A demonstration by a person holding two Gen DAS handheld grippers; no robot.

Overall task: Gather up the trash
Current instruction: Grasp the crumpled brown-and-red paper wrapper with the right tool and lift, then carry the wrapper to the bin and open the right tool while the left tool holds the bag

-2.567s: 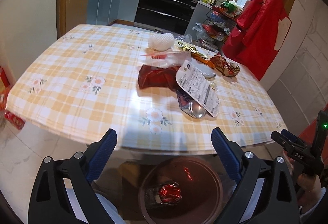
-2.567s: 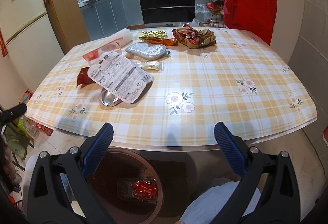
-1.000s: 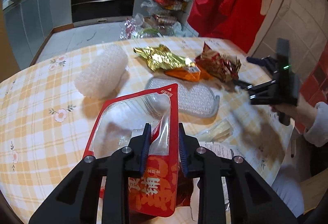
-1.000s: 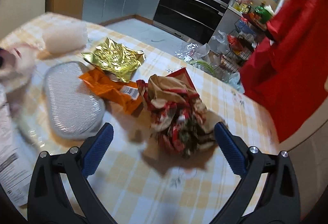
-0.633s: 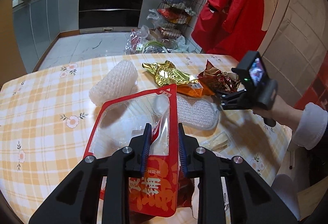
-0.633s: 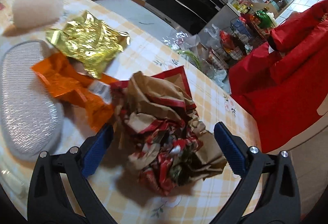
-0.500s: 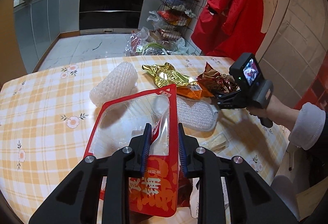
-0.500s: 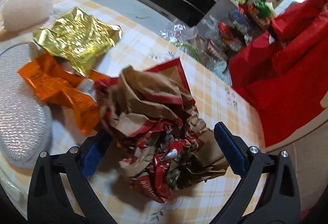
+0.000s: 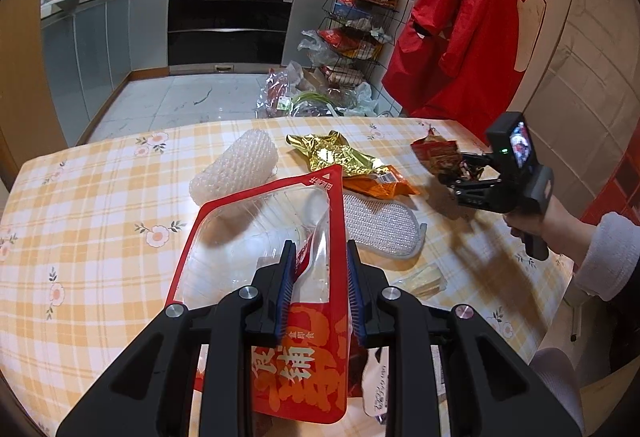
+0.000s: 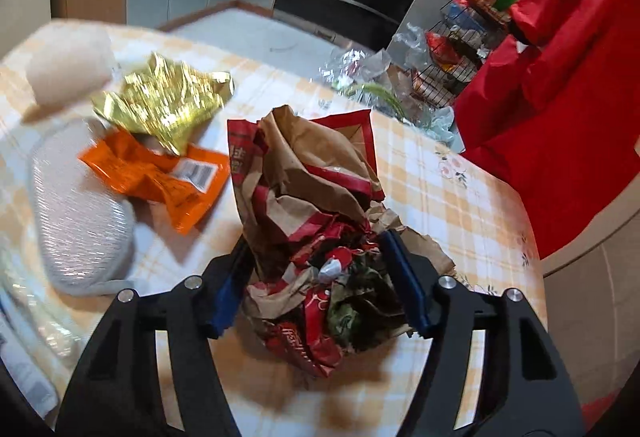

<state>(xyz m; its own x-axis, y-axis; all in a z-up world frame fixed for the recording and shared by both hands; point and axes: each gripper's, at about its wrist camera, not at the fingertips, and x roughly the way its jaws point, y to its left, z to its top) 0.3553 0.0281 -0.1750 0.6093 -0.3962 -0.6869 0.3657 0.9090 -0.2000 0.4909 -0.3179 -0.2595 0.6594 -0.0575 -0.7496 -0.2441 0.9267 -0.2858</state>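
A dining table with a yellow checked, flowered cloth fills both views, a kitchen behind it. Rubbish lies scattered over the far half, presumably waiting to be gathered.

Largest among it is a red and clear plastic pouch. The left gripper is clamped on the pouch's lower part, and the pouch stands up from the table towards the camera, so it looks lifted and ready to carry away.

Beyond it lie a white bubble-wrap roll, a silvery mesh pad, a gold foil wrapper and an orange wrapper touching the foil.

To the right sits a crumpled brown and red paper bag. The right gripper, held by a hand in a pale sleeve, straddles it. Its jaws are closing with the bag between them; both blue pads already meet the crumpled paper, taking hold so the wad can be lifted whole.
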